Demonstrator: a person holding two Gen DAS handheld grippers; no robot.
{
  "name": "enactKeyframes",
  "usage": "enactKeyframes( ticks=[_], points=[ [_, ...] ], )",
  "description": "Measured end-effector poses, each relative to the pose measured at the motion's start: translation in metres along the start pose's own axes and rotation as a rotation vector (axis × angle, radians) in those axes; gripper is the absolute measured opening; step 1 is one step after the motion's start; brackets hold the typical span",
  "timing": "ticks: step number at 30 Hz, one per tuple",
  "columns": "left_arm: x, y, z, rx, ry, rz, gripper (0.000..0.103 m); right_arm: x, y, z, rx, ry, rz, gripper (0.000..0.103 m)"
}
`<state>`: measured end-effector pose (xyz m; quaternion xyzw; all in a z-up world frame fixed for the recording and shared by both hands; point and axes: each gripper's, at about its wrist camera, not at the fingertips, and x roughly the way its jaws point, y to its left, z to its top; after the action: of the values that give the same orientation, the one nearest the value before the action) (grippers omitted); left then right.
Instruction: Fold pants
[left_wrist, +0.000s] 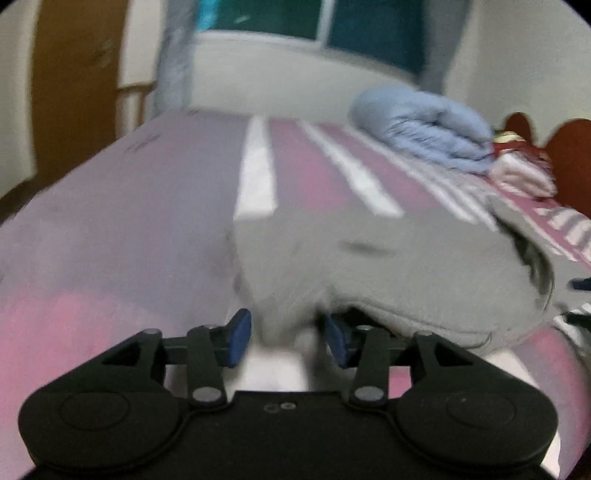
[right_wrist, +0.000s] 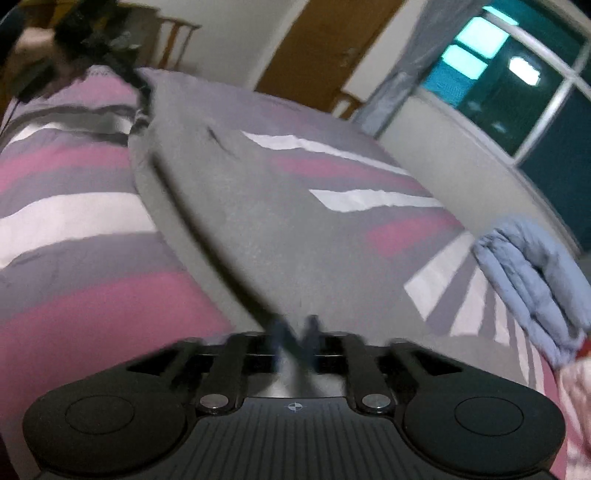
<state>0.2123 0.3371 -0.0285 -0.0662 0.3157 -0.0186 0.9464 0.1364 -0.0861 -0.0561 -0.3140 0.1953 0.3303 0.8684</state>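
Note:
Grey pants (left_wrist: 369, 258) lie stretched across a bed with a pink, grey and white striped cover (left_wrist: 295, 173). In the left wrist view my left gripper (left_wrist: 288, 338) sits at one end of the pants. Its blue pads (left_wrist: 240, 338) stand apart, with a blurred bunch of grey cloth between them and not pressed. In the right wrist view the pants (right_wrist: 221, 192) run away from my right gripper (right_wrist: 295, 334) toward the far left. The right fingertips are smeared by motion, with a narrow gap showing and the cloth edge at their tips.
A folded light-blue quilt (left_wrist: 424, 129) (right_wrist: 535, 280) lies on the bed near the wall under a window (right_wrist: 517, 92). Red and white bedding (left_wrist: 517, 166) is beside it. A person's hand with a dark tool (right_wrist: 74, 48) is at the pants' far end. A brown door (right_wrist: 325, 48) stands behind.

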Motion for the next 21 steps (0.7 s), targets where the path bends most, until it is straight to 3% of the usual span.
enactKeyframes(
  ticks=[4,5,12,21],
  points=[
    [-0.032,0.012,-0.023,-0.263,-0.056,0.021,0.037,-0.021,-0.014,-0.014,0.276,-0.024,-0.001,0.057],
    [-0.037,0.014,-0.026,-0.329,-0.073,-0.006,0.042,-0.021,-0.022,-0.016,0.361,-0.027,0.007,0.057],
    [-0.020,0.017,-0.009,-0.580,-0.079,-0.192,0.042,0.005,-0.076,-0.015,0.928,-0.007,0.086,0.056],
    [0.021,0.028,-0.015,-0.741,-0.005,-0.208,0.040,0.051,-0.111,-0.005,1.217,0.109,0.114,0.056]
  ],
)
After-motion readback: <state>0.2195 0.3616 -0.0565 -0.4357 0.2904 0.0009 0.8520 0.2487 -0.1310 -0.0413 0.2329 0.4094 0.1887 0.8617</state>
